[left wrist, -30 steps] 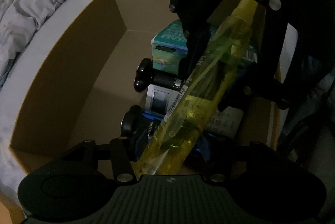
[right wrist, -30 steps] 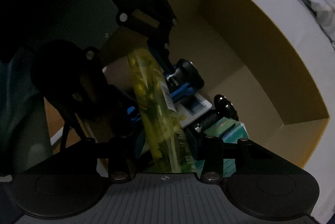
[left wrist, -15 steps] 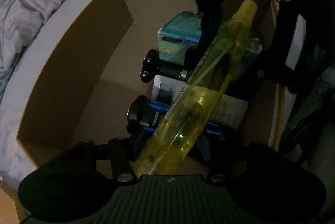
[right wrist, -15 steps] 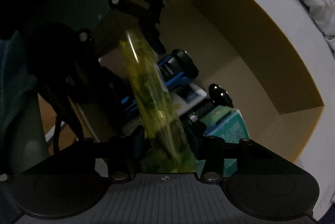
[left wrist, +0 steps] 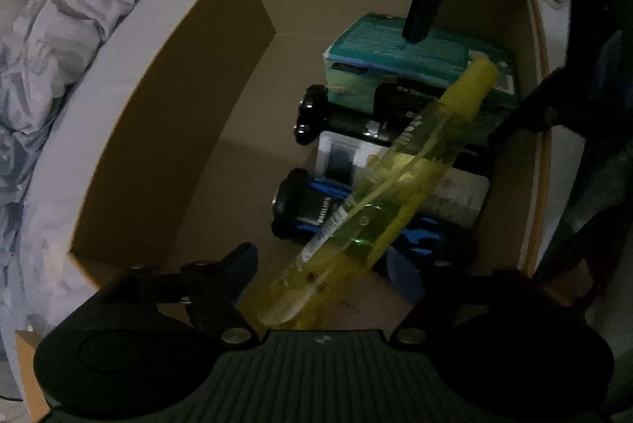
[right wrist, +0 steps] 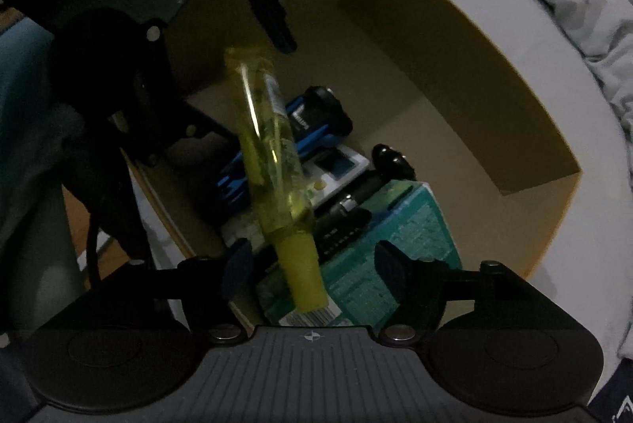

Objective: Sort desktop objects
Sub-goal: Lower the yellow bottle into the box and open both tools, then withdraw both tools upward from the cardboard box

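Inside cardboard box [left wrist: 166, 130]: teal carton [left wrist: 395, 55], yellow bottle [left wrist: 395, 186] between spread fingers of both hand-held grippers [left wrist: 328, 265] [right wrist: 312, 261].

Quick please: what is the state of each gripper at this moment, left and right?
Left gripper: open, jaws apart around the base of the yellow spray bottle, not clamping it.
Right gripper: open, jaws apart on either side of the bottle's cap.

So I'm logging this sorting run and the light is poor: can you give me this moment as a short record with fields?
container: cardboard box, open top
held item: none
loose item: yellow spray bottle, tilted over the box contents between both open grippers
left gripper: jaws open
right gripper: jaws open
in box: teal carton, blue-black device, black cylinder
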A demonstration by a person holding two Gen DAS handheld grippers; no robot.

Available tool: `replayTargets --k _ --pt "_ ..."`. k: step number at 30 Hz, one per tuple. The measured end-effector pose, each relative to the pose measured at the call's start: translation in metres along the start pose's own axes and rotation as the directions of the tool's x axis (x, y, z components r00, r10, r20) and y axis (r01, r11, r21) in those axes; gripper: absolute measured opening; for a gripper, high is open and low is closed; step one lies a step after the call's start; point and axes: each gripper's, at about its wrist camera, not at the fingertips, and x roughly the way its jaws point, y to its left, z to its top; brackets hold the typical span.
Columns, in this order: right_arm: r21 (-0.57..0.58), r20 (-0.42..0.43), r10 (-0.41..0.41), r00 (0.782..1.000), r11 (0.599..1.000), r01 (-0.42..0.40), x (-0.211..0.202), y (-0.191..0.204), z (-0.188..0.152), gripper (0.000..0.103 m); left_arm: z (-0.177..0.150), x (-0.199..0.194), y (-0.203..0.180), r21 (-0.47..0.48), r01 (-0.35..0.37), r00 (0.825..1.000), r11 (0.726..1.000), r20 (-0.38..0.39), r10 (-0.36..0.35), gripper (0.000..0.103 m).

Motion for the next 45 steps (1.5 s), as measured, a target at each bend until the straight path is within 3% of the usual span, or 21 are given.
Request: replayTargets --k 5,8,21,28,34,45 --pt "0.007 0.017 -0.02 1.0 1.0 0.02 -0.012 -0.005 0.002 0.079 0.0 -0.003 0.003 -0.004 -0.029 1.0 1.0 -0.001 0.029 0.087" --pt "0.015 0.03 -0.031 0.999 0.999 0.031 -0.012 -0.006 -0.003 0.084 0.0 -0.009 0.005 -0.006 -0.039 0.999 0.999 0.013 0.039 0.101" --pt "0.045 0.076 -0.106 0.992 0.994 0.103 -0.053 0.008 -0.015 0.102 -0.014 -0.063 -0.009 -0.049 -0.091 0.993 0.995 0.069 0.094 0.103" --pt "0.067 0.11 -0.152 0.982 0.987 0.145 -0.076 0.026 -0.02 0.103 -0.026 -0.095 -0.02 -0.076 -0.108 0.985 0.991 0.129 0.117 0.103" --pt "0.102 0.174 -0.185 0.967 0.98 0.169 -0.097 0.042 -0.027 0.103 -0.041 -0.125 -0.028 -0.13 -0.106 0.973 0.986 0.193 0.13 0.103" --pt "0.25 0.312 -0.272 0.91 0.948 0.198 -0.141 0.064 -0.047 0.103 -0.068 -0.163 -0.036 -0.24 -0.079 0.945 0.968 0.291 0.149 0.103"
